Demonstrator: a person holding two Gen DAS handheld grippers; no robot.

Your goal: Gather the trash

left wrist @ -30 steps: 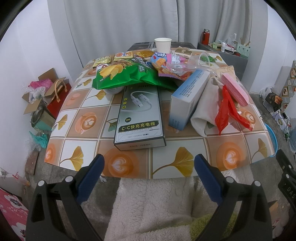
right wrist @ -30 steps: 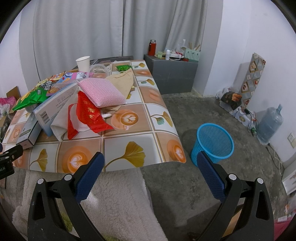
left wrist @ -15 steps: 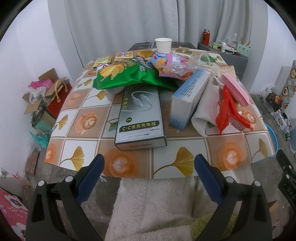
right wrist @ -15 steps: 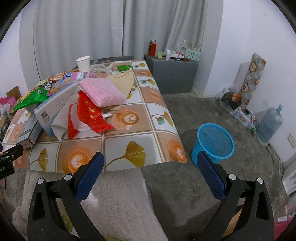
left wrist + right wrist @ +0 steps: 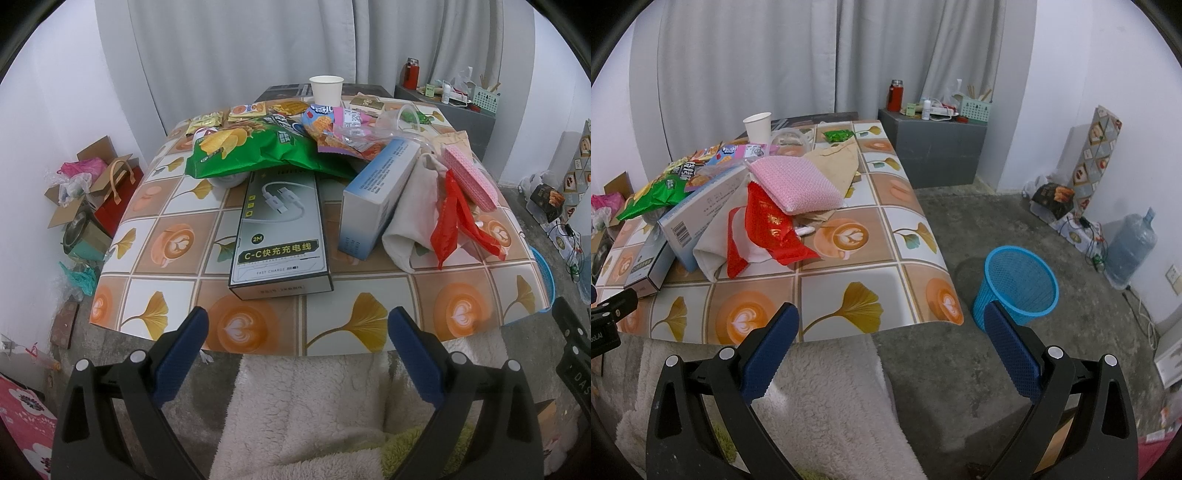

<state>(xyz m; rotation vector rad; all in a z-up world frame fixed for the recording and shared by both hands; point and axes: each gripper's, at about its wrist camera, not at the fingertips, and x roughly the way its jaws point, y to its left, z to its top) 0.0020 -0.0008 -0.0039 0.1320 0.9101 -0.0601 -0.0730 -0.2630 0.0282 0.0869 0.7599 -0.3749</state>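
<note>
- looking at the room first: grey curtains, white walls, rough concrete floor, with a blue mesh bin (image 5: 1015, 286) standing on the floor just off the table's right corner.
- the table (image 5: 258, 332), covered in a tiled oilcloth, carries the trash heaped toward its far half.
- the heap is layered: a green chip bag (image 5: 251, 151) lies over a cable box (image 5: 282, 232), a blue-white carton (image 5: 380, 192) leans on cloth, so pulling a lower item could likely spill the rest.
- a paper cup (image 5: 325, 90) at the far edge could topple.
- the left gripper (image 5: 295, 354) and right gripper (image 5: 888, 347) hang short of the table, jaws spread wide, holding nothing.
</note>
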